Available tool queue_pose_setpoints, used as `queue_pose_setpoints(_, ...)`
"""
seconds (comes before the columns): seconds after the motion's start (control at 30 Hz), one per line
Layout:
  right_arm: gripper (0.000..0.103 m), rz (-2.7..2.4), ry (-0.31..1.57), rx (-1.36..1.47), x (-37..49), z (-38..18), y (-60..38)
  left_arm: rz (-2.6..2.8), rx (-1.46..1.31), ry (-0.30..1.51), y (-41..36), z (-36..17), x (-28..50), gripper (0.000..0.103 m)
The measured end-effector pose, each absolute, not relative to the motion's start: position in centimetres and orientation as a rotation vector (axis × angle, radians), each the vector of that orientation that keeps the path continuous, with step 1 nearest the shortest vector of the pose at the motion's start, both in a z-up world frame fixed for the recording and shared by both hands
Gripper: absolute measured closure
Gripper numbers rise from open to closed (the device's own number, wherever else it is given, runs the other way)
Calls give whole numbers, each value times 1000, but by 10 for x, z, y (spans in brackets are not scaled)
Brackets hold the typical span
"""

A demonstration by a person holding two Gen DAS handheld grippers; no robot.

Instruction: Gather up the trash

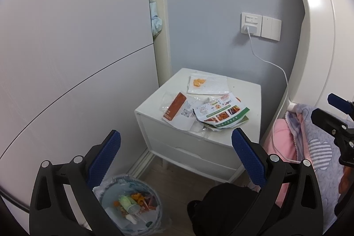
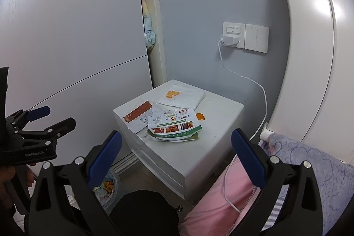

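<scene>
Trash lies on a white nightstand (image 1: pixel 245 92) (image 2: pixel 221 116): a green-edged food flyer (image 1: pixel 221 113) (image 2: pixel 174 123), an orange and white packet (image 1: pixel 177 108) (image 2: pixel 138 115), a white tissue (image 1: pixel 210 84) (image 2: pixel 188 96) with orange peel (image 1: pixel 198 82) (image 2: pixel 172 93) on it, and another peel piece (image 2: pixel 200 116). A lined trash bin (image 1: pixel 130 202) (image 2: pixel 108 189) with scraps stands on the floor at the lower left. My left gripper (image 1: pixel 176 145) (image 2: pixel 50 117) is open and empty, short of the nightstand. My right gripper (image 2: pixel 177 147) (image 1: pixel 327 107) is open and empty too.
A white wardrobe (image 1: pixel 66 59) stands at the left. A white headboard (image 1: pixel 314 37) and a bed with pink and purple blankets (image 1: pixel 309 147) are at the right. A charger cable (image 1: pixel 265 61) hangs from the wall socket (image 1: pixel 251 23). A dark knee (image 1: pixel 221 207) is below.
</scene>
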State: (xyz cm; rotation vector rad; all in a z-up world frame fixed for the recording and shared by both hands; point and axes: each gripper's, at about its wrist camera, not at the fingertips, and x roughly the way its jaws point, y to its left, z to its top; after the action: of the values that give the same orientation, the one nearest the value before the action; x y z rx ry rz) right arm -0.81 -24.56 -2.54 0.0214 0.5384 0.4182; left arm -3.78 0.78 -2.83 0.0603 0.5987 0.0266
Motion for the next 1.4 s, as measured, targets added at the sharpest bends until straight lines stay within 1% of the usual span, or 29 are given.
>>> queue_pose_setpoints(0.2,6,419,548,34,-4,-28,-249,42,13,606,16,-29,-35,6)
queue_pose_setpoints(0.47,6,418,528,24,-8,-33,-251,39,70,596,6,-31,-35,6)
queue_pose_setpoints(0.87,6,406,591,46,9,-48,-266,26,94,615,-3,-43,-24,6)
queue_pose_setpoints(1.2,6,418,636,67,42,-65,-271,-6,102,629,-8,-54,7,6)
queue_pose_setpoints(1.4,6,533,651,154,70,-73,-275,-109,103,665,-13,-65,34,6)
